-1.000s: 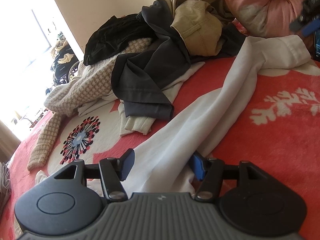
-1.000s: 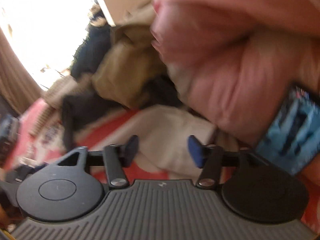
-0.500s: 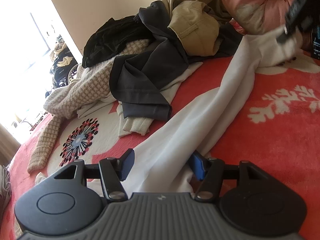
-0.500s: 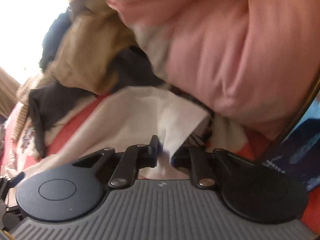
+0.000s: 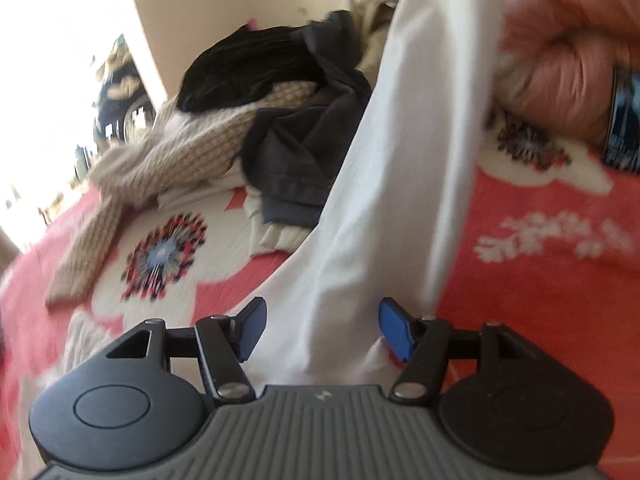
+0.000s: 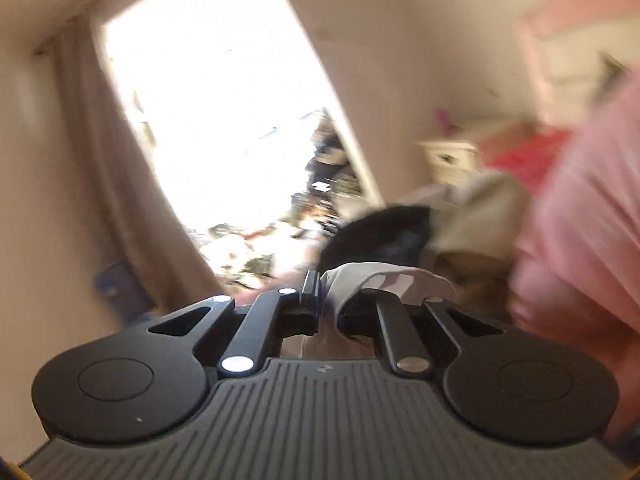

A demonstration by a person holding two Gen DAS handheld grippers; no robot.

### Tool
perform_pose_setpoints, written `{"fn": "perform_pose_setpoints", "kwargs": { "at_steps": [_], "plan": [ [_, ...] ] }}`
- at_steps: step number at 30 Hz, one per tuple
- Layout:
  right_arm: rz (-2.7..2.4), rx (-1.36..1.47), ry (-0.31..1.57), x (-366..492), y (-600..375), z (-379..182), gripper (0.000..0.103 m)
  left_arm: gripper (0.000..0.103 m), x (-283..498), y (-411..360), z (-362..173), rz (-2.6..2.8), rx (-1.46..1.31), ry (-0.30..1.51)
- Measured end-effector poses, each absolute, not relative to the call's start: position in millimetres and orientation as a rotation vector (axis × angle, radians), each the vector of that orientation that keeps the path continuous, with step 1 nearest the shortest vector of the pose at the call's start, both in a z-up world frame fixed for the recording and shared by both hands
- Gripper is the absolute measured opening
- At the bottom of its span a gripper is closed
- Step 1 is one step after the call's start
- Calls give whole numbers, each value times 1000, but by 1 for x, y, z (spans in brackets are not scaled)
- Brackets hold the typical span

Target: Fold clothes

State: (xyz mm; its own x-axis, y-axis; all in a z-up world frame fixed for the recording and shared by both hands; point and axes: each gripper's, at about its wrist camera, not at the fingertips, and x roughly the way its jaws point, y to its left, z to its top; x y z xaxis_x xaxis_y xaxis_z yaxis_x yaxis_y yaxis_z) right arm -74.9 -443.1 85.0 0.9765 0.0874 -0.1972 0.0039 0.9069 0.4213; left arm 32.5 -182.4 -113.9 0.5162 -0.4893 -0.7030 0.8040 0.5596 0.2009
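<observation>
Since the earlier frames the white garment (image 5: 404, 184) has gone from lying flat along the bed to rising steeply toward the top of the left wrist view, its far end lifted out of frame. The right claw (image 6: 328, 304), wide apart a second ago, has closed on a corner of that cloth, and its view has swung from the pink bedding up to the wall and a bright window (image 6: 224, 120).

Only the left wrist view shows the bed: a red floral blanket (image 5: 552, 288), a heap of dark, beige and checked clothes (image 5: 280, 128) at the far side, and a pink quilt (image 5: 568, 64) at upper right. Only the right wrist view shows the pinch itself, with a greyish-white fold of the garment bunched between the nearly meeting fingers and spilling over the right-hand one.

The left claw (image 5: 322, 330) stands part open, its jaws having widened slightly; the garment's near end passes between the blue pads (image 5: 394, 326). Whether they press on it cannot be told.
</observation>
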Motion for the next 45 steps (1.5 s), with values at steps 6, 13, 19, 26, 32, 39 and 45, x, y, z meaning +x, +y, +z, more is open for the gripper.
{"fn": "perform_pose_setpoints", "kwargs": {
  "at_steps": [6,13,19,26,32,39,45],
  "plan": [
    [248,416,196,-65,-395,114,6,64,33,-96,-82,-753,436,792],
    [566,364,224,-79,-308,151,6,64,28,30,-60,-557,310,882],
    [872,325,375,-80,-212,147,7,64,29,125,-50,-376,114,909],
    [1087,204,674,-94,-119,67,7,63,24,173,-45,-298,45,912],
    [1126,131,880,-86,-69,-13,7,63,19,169,-46,-322,49,904],
    [1026,-84,900,-116,-22,-74,30,63,7,143,-51,-432,140,910],
    [1081,-100,880,-150,-22,-92,66,64,-5,117,-63,-515,235,929]
  ]
}}
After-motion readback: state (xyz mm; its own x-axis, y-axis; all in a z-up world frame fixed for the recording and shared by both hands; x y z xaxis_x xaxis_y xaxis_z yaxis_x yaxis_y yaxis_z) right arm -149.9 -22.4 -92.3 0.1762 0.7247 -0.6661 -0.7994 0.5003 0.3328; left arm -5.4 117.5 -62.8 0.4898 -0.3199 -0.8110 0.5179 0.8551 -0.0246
